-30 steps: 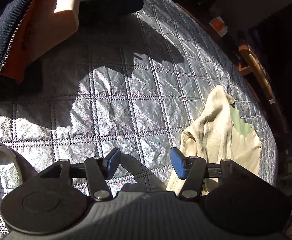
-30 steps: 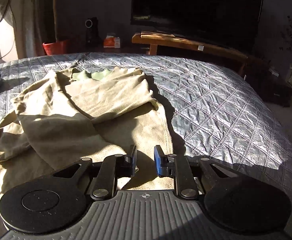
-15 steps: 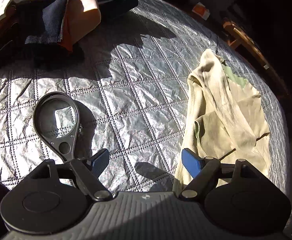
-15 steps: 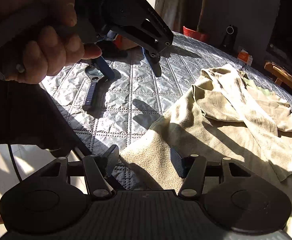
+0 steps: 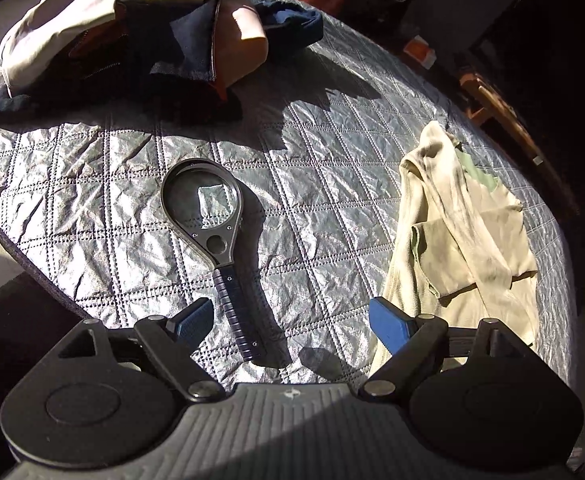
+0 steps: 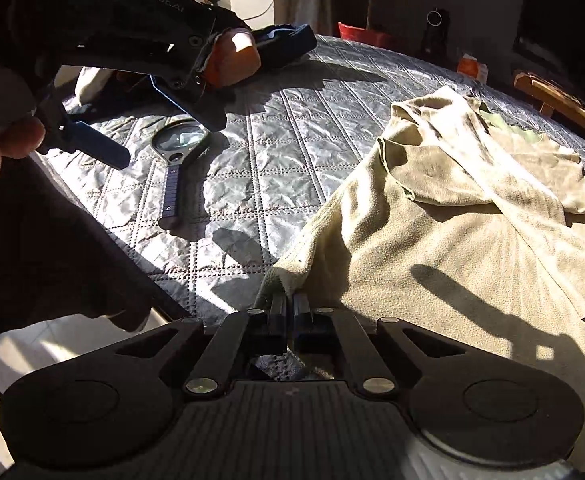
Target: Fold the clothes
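Right tongs (image 6: 290,312): closed on near corner of beige garment (image 6: 472,248), at 6 o'clock on quilted bed (image 6: 252,168). Left tongs (image 5: 292,320): opening, empty, above magnifying glass (image 5: 212,224).

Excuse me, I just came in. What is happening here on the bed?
A person is folding clothes with a handheld gripper in each hand. The right gripper is shut on the near edge of a beige garment spread on the quilted bed cover. The left gripper hangs above a magnifying glass lying on the cover; its jaws are opening, with nothing gripped. A pile of other clothes waits at the far side.
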Motion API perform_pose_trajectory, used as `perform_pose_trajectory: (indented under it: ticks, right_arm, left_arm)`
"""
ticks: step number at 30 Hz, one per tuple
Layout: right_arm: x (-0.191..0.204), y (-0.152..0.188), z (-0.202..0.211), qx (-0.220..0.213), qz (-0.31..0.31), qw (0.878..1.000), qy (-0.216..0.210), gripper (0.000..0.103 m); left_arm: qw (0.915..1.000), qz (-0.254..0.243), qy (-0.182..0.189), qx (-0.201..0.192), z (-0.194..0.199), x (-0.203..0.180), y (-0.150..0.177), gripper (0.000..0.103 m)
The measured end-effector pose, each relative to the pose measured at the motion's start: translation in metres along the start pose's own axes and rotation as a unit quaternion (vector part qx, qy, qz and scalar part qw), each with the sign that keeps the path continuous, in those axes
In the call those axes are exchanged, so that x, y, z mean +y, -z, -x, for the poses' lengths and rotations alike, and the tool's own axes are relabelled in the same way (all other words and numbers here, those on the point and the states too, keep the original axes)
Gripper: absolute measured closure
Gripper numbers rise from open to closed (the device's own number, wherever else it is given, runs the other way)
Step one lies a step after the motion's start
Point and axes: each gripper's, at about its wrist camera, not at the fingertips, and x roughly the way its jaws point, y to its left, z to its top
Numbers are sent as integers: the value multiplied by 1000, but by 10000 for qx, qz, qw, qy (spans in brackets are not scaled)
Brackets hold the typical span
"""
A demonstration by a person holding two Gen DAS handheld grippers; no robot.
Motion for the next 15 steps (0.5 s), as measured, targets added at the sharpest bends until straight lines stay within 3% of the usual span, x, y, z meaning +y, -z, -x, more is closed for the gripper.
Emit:
perform_pose_trajectory:
  ticks: [5, 9, 12, 15]
  right_arm:
    - [18, -11, -3, -40, 48, 9989, -463, 98]
    - [19, -8, 13, -83, 163, 9976, -663, 85]
    - [-6, -2, 31, -282, -344, 9981, -430, 75]
    - [-38, 0, 37, -335, -863, 9957, 93, 63]
  left_arm:
    - [9998, 106, -91, -104, 4, 5, 2, 20]
    - [9997, 29, -199, -149, 4, 5, 2, 19]
    - [9996, -17, -255, -98, -1, 6, 0, 19]
    - [9994, -85, -325, -89, -6, 4, 0, 18]
